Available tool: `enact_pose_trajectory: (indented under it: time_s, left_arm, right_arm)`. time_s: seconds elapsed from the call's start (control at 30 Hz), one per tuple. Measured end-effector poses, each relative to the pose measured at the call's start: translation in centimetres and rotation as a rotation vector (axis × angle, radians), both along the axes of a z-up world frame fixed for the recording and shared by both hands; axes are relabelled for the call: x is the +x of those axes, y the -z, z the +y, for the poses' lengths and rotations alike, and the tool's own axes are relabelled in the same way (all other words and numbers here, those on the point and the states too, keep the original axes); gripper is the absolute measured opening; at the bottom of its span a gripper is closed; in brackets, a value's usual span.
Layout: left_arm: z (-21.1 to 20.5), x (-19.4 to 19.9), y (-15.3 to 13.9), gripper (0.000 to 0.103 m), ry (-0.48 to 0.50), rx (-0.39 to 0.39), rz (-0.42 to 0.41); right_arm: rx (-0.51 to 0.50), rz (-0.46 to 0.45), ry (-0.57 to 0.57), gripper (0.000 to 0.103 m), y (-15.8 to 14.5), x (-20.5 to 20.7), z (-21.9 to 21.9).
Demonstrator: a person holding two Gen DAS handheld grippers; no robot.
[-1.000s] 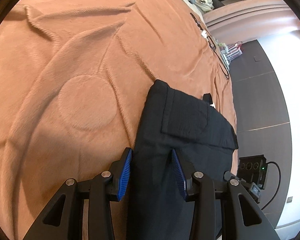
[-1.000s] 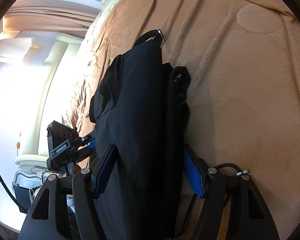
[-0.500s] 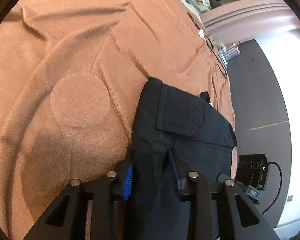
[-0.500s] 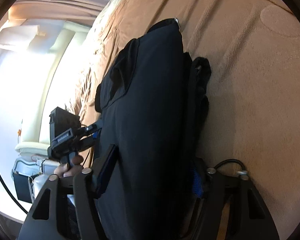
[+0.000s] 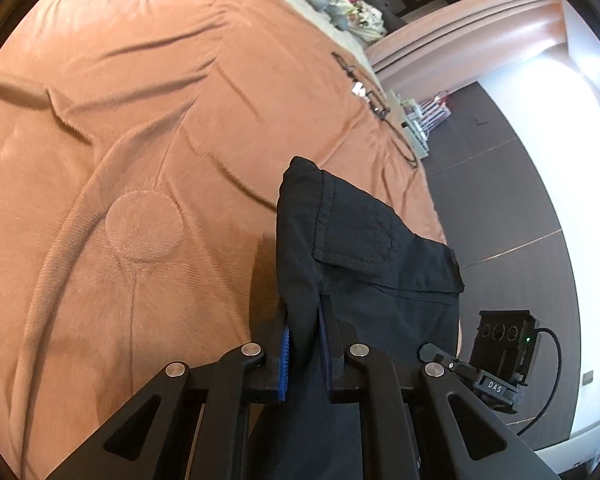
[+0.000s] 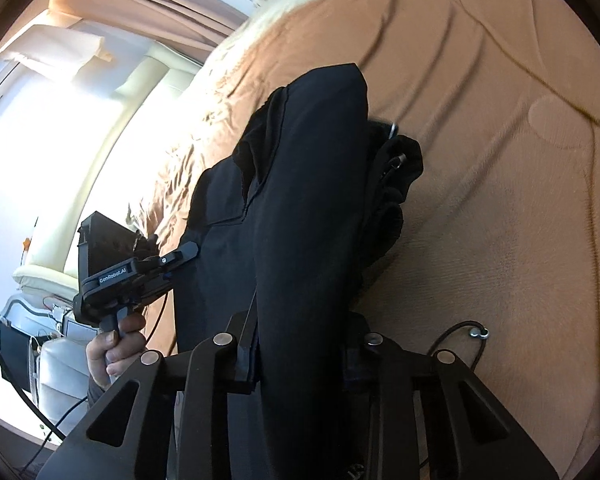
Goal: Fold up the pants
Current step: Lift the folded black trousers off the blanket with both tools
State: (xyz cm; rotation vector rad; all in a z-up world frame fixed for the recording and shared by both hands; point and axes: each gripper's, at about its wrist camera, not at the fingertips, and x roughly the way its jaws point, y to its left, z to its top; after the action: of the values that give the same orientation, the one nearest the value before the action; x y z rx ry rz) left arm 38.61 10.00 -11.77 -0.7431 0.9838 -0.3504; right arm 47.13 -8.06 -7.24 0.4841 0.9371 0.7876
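In the left wrist view, the pants (image 5: 364,264) are seen as a dark, elongated bundle lying near the right edge of the bed (image 5: 140,140), over its orange-brown blanket. The long axis runs from the camera away toward the far side of the bed, and the far end is a squared corner with a stitched pocket flap on top. The left gripper (image 5: 303,350) has its jaws drawn in on a fold of the fabric along the bundle's left edge, the blue pads pressed against the cloth. A round quilted patch (image 5: 144,226) in the blanket lies well to the left of the garment. A tangle of cable (image 5: 364,88) is seen near the bed's far right edge.

In the right wrist view, the pants (image 6: 300,200) fill the middle of the picture, with the same long axis pointing away toward the far end of the bed. The right gripper (image 6: 300,354) is closed around the near part of the bundle, though its right finger is mostly hidden by cloth. A bunched section with a small metal fitting hangs along the right side. The left gripper (image 6: 140,268) is seen at the garment's other edge.

The pants appear already doubled lengthwise, leg over leg. At least one fold across the length is judged to remain, and the bunched side is yet to be squared.
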Motion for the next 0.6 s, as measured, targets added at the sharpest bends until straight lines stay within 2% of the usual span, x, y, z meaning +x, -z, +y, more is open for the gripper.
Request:
enact_pose_trajectory:
  time_s: [0.4,0.6]
  left_arm:
    - [-1.4,-3.1,-4.6,0.012,0.007,-0.001,-0.102]
    - [-2.6,-4.8,-6.9,0.012,0.006,-0.003,-0.151]
  right_arm:
    - [-0.012,-0.152,0.028,0.024,-3.4,-5.3,0.5]
    - [-0.017,-0.216,0.041,0.024,-5.1,-7.3,-1.9]
